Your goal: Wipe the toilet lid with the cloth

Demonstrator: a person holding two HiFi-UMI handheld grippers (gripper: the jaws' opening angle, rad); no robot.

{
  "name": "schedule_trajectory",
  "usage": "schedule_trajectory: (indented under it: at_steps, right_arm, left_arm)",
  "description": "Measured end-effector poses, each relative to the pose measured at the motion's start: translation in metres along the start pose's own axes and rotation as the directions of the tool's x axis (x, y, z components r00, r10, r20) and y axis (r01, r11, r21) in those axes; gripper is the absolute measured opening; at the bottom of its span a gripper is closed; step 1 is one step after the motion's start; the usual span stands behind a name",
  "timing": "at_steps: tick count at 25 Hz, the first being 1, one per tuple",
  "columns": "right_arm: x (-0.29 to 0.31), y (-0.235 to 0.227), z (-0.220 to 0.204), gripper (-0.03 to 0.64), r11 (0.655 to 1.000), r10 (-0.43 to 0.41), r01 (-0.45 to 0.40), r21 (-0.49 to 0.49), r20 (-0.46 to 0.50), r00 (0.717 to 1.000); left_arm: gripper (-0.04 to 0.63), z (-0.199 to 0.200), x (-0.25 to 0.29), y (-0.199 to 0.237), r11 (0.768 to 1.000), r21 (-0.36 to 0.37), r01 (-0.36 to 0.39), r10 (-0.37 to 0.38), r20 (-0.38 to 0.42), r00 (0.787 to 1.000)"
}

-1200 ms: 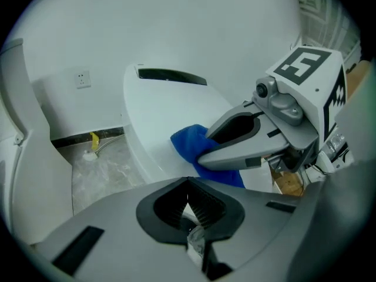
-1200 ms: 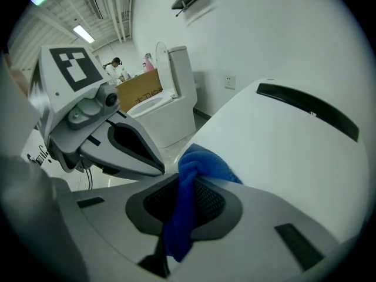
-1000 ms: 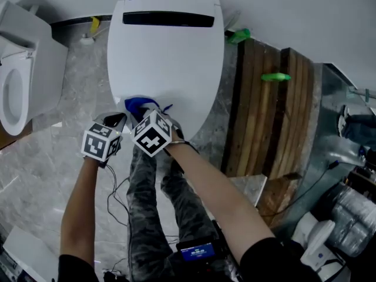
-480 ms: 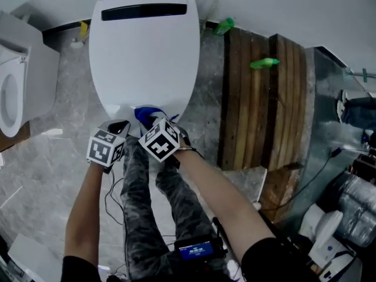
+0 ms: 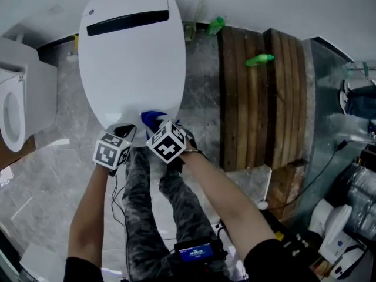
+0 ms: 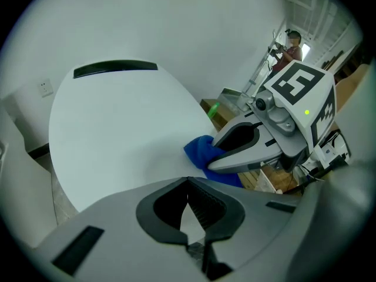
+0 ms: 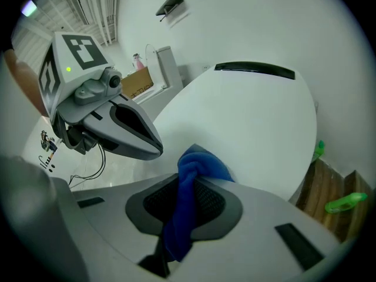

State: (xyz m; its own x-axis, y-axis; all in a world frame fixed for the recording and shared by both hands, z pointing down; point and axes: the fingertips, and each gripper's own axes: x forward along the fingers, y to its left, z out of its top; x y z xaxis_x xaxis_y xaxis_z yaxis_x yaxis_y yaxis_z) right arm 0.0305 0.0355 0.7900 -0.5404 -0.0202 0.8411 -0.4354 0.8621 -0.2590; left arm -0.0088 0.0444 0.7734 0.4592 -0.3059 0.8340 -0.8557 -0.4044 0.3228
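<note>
The right tongs (image 7: 189,207) are clamped on a bunched blue cloth (image 7: 197,166), which rests on the white toilet lid (image 5: 129,69). The left tongs (image 6: 189,198) are closed on nothing, just beside them. Over the last second both pairs have slid together toward the lid's front edge (the cloth now sits almost at the rim). This stroke seems nearly spent, and the broad surface behind likely needs further passes.

Glossy, smooth white toilet lid (image 5: 132,57), soft blue cloth (image 5: 152,119), rough-grained wooden slats (image 5: 252,110), polished stone-look floor (image 5: 53,175)
</note>
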Motion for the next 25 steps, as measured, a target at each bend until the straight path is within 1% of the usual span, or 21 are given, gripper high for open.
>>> schedule_trajectory:
  at_steps: [6,13,20,25]
  right_arm:
    - [-0.006,-0.048,0.031,0.057,0.998,-0.045,0.044,0.049,0.020,0.999]
    - [-0.004,-0.106,0.090,0.057,0.990,-0.098,0.092,0.107,0.055,0.994]
    - [0.009,-0.141,0.154,0.057,0.983,-0.131,0.121,0.137,0.067,0.989]
    - [0.020,-0.151,0.192,0.057,0.980,-0.144,0.133,0.149,0.061,0.988]
  left_arm:
    - [0.011,0.042,0.008,0.021,1.000,0.023,0.011,-0.011,-0.008,1.000]
    - [0.011,0.095,0.016,0.063,0.998,0.048,0.029,-0.029,-0.005,1.000]
    - [0.011,0.133,0.013,0.112,0.997,0.057,0.051,-0.052,0.012,0.999]
    - [0.011,0.141,0.003,0.147,0.998,0.034,0.051,-0.051,0.021,0.998]
